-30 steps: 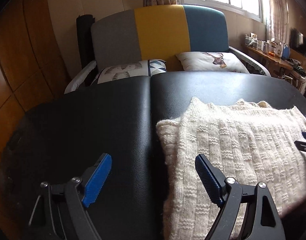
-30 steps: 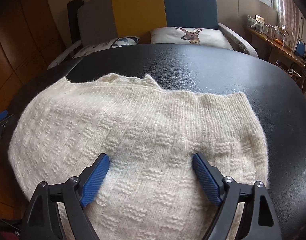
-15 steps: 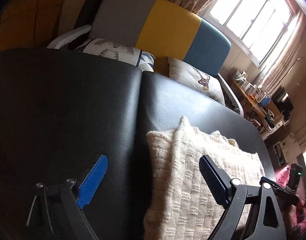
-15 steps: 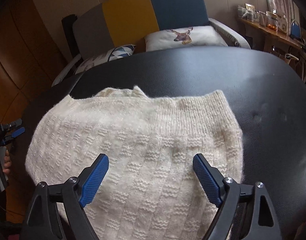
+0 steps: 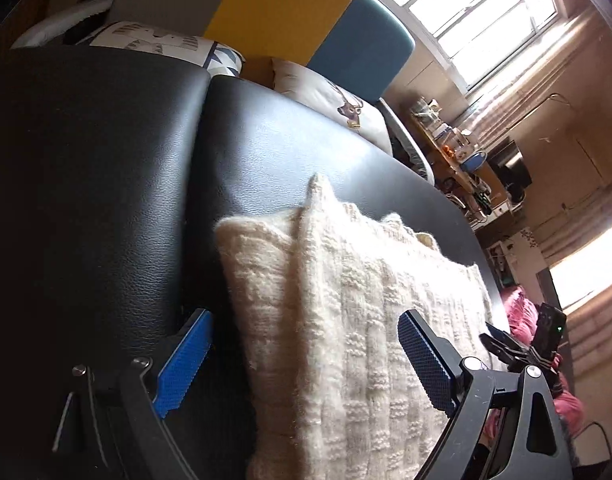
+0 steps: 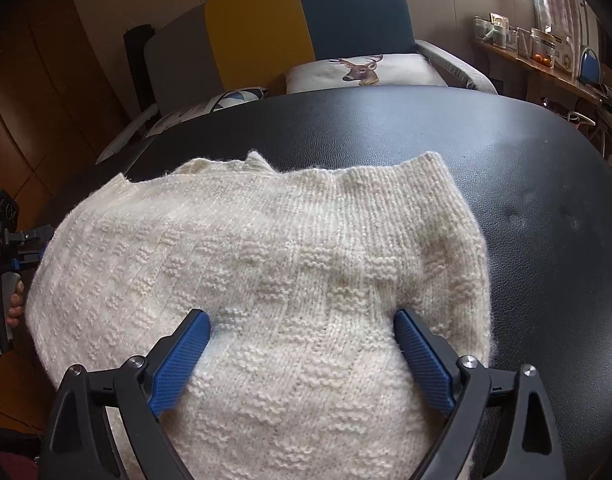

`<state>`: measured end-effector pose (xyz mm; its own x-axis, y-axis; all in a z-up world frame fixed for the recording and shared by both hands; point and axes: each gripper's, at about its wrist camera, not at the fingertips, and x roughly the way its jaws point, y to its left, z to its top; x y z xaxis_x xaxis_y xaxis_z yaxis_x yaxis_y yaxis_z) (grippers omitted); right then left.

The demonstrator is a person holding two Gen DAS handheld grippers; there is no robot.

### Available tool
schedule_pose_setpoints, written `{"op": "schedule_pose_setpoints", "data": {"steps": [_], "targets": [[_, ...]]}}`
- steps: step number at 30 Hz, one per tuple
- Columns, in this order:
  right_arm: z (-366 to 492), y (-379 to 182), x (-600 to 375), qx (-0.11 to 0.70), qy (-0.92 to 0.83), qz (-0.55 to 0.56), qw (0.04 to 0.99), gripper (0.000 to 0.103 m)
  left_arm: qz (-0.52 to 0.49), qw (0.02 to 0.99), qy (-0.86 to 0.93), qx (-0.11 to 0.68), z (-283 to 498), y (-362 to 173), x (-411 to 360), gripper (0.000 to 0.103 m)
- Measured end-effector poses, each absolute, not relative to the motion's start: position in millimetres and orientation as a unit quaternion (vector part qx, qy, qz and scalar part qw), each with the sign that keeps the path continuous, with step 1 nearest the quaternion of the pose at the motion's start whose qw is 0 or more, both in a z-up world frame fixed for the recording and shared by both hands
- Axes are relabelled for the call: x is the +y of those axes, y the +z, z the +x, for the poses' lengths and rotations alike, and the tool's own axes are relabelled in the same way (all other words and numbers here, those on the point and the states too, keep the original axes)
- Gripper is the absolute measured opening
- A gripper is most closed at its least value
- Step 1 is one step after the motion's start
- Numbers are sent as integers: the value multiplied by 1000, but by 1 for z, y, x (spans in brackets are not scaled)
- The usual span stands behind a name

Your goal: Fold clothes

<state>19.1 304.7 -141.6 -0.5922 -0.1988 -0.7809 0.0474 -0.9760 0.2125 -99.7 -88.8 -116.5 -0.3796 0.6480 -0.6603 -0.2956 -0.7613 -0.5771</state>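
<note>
Two pairs of tongs, each with blue ribbed pads on black arms, are held over a cream knitted sweater (image 6: 258, 264) that lies folded on a black leather-look tabletop (image 6: 538, 208). The right tongs (image 6: 302, 354) stand spread wide above the near part of the sweater, nothing caught between the pads; whether the pads press on the knit or hover just above it cannot be told. The left tongs (image 5: 306, 364) are likewise spread, straddling the sweater's left edge: the left pad (image 5: 184, 364) is over bare tabletop (image 5: 106, 184) just beside the knit, the right pad over the sweater (image 5: 346, 320) itself. In the left wrist view that edge shows as a thick doubled fold, with a small peak of knit poking up at the far corner. In the right wrist view the sweater's ribbed band runs along the far side and its right edge curves back toward the camera, well apart from the tabletop's rim. At the left border of that view a hand (image 6: 10, 308) grips the handle of the left tongs. Behind the tabletop stands a sofa (image 6: 306, 28) with grey, yellow and teal back panels, carrying a deer-print cushion (image 6: 362, 70) and a patterned cushion (image 6: 230, 98). A bright window (image 5: 482, 12) is at upper right in the left wrist view.
</note>
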Motion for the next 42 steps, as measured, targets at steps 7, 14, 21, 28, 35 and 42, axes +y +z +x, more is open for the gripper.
{"op": "schedule_pose_setpoints", "data": {"steps": [7,14,21,28,35,42], "targets": [[21,-141,304,-84,-887,446,83,103,-480,310,806,-157,-107,-121,-71,96],[19,-126,321,-95,-873,464,119,91,-509,321,788,-129,-115,-116,-57,41],[25,-102,340,-24,-846,497,191,88,-503,308,804,-78,-121,-107,-43,27],[12,-142,334,21,-794,567,218,99,-507,276,814,-70,-136,-106,-47,24],[21,-145,325,32,-806,556,202,103,-480,328,796,-166,-118,-70,-57,23],[27,-144,323,21,-813,551,189,103,-445,369,771,-268,-107,-48,-47,22]]}}
